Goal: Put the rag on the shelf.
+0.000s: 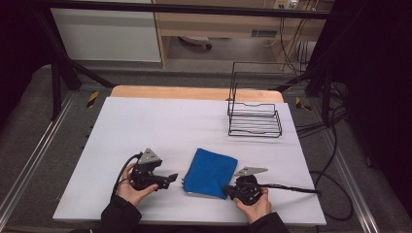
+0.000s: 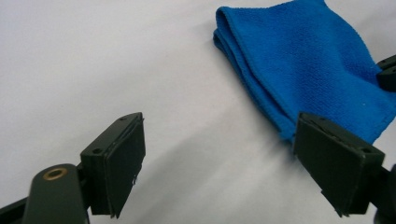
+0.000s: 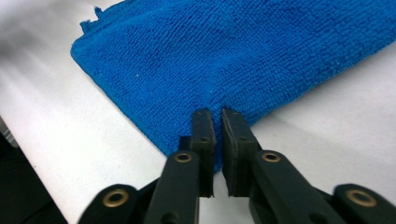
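Folded blue cloth (image 1: 210, 173) lies at the near edge of the white tabletop (image 1: 145, 121), between both hands. Right tool (image 3: 217, 122) is clamped on its near right corner; left tool (image 2: 219, 158), jaws apart, waits just off its left edge.

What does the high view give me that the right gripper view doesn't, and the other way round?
High view alone: the wire rack at the table's far right, and the left hand-held gripper, jaws open, just left of the cloth. Right gripper view alone: the right hand-held gripper close up, jaws nearly together, pinching the cloth's near edge, and the terry weave. Both share: the folded blue cloth lying flat on the white table.
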Demonstrator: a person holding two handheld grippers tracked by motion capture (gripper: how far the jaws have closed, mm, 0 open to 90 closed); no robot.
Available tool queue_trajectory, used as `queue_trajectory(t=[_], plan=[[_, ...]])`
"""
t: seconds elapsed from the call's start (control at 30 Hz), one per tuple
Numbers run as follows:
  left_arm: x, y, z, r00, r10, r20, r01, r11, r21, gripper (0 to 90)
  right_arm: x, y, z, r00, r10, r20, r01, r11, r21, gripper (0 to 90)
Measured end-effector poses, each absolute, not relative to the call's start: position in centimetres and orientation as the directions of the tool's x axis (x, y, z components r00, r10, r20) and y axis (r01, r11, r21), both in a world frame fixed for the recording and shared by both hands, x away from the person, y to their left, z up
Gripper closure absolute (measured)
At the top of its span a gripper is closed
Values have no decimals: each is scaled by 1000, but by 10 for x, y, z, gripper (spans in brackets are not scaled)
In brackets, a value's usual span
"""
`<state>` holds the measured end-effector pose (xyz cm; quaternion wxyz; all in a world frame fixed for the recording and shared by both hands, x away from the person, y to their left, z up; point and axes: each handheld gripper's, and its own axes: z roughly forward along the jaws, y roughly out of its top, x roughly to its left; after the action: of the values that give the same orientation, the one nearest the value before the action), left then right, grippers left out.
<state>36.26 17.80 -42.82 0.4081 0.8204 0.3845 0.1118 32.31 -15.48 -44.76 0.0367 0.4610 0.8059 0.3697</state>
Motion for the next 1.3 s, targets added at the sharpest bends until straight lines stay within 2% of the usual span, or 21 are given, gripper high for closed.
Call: queue_trajectory(t=[0.2, 0.5, 0.63, 0.67, 0.77, 0.83, 0.9, 0.97, 1.1, 1.2, 1.3], plan=[[362, 178, -427, 686, 714, -138, 536, -368, 760, 172, 328, -182, -427, -554, 785, 276, 719, 284, 634, 869], [360, 174, -427, 694, 706, -139, 532, -373, 760, 169, 331, -198, -427, -545, 796, 263, 746, 317, 586, 848], [362, 171, -424, 704, 698, -128, 519, -382, 765, 168, 332, -199, -429, -577, 778, 246, 714, 335, 614, 687], [364, 168, -420, 707, 697, -124, 510, -380, 772, 168, 335, -202, -426, -589, 776, 225, 679, 324, 659, 559], [368, 164, -417, 710, 694, -119, 503, -382, 775, 168, 341, -210, -420, -604, 777, 176, 614, 313, 725, 418], [374, 158, -413, 717, 688, -116, 500, -390, 773, 169, 344, -212, -419, -603, 780, 170, 598, 300, 743, 399], [380, 151, -412, 717, 688, -116, 504, -396, 767, 173, 355, -222, -421, -588, 792, 166, 577, 266, 772, 295], [388, 144, -411, 713, 690, -120, 511, -395, 764, 180, 363, -226, -423, -582, 795, 171, 577, 256, 775, 236], [405, 125, -411, 707, 698, -116, 520, -402, 754, 206, 370, -230, -426, -575, 798, 181, 574, 235, 785, 206], [414, 112, -412, 704, 703, -105, 517, -405, 754, 236, 375, -232, -428, -577, 794, 190, 582, 236, 778, 111], [423, 100, -416, 702, 705, -97, 523, -418, 743, 263, 376, -235, -430, -593, 781, 198, 572, 236, 785, 100]])
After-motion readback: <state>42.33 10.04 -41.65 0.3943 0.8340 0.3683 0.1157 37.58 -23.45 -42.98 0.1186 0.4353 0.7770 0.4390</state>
